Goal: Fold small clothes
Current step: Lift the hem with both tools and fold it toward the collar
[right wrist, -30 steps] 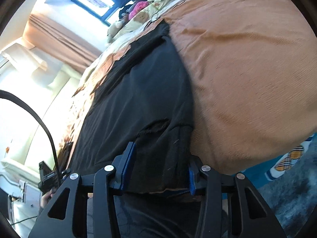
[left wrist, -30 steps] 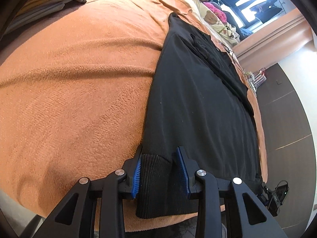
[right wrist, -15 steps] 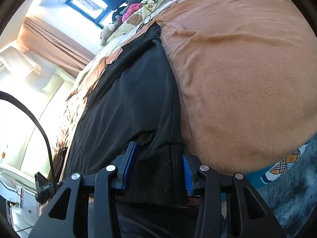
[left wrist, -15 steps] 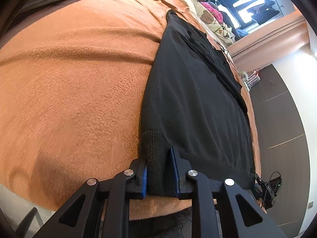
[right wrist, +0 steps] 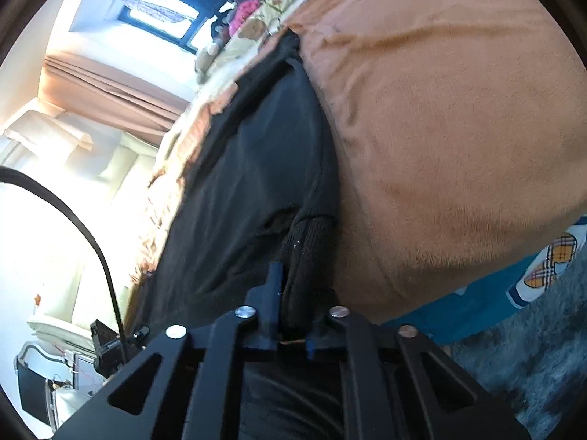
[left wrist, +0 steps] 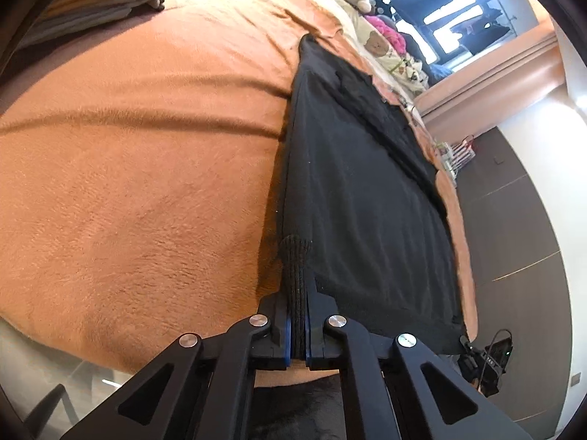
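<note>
Black garment [left wrist: 367,198]: both hand-held grippers, left [left wrist: 298,324] and right [right wrist: 291,315], now clamp its ribbed hem.

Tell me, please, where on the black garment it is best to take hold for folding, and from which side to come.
Grip the black garment at its ribbed hem corners, coming from the bed's near edge. The ribbing is thick and bunches into a firm ridge, and it hangs at the orange blanket edge. Both the left tongs and right tongs are shut there.

Black angular linkage arms, silver screws, blue pads on fingers [left wrist: 287,333].
</note>
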`<move>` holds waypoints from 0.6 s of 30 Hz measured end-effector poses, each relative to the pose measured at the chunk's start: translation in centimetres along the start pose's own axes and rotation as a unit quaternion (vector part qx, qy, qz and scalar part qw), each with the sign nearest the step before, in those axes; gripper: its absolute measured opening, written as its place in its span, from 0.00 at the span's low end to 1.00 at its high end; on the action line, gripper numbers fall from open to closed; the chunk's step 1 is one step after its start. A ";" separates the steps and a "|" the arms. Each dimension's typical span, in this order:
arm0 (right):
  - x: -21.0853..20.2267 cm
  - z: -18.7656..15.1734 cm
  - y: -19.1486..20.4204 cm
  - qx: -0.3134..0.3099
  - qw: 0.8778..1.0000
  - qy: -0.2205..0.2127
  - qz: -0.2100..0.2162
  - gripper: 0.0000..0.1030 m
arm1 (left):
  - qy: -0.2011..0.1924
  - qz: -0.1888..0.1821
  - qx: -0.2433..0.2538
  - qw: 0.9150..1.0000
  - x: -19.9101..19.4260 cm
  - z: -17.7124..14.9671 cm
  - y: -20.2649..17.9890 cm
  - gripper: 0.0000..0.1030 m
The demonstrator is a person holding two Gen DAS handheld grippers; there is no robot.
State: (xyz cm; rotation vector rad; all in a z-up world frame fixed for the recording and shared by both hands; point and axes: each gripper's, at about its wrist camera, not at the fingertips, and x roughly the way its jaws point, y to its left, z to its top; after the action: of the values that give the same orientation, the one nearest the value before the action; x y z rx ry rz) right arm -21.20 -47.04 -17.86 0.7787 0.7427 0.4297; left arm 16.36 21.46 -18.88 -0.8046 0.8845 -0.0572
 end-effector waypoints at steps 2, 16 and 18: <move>-1.0 0.5 0.9 -0.014 1.000 -0.015 0.009 0.04 | -0.009 0.003 0.008 1.000 -0.6 0.2 -0.7 0.03; -5.6 0.9 6.5 -0.111 0.992 -0.048 0.021 0.04 | -0.067 -0.023 0.030 0.997 -6.6 0.4 -4.2 0.03; -6.3 0.7 7.0 -0.120 0.991 -0.052 0.025 0.03 | -0.074 -0.028 0.032 0.996 -7.8 0.0 -4.4 0.03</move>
State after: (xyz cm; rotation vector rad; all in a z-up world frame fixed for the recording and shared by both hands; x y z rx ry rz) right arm -25.45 -46.64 -9.48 0.5902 0.5639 0.5096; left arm 12.46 21.13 -10.83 -0.7625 0.7180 -0.0740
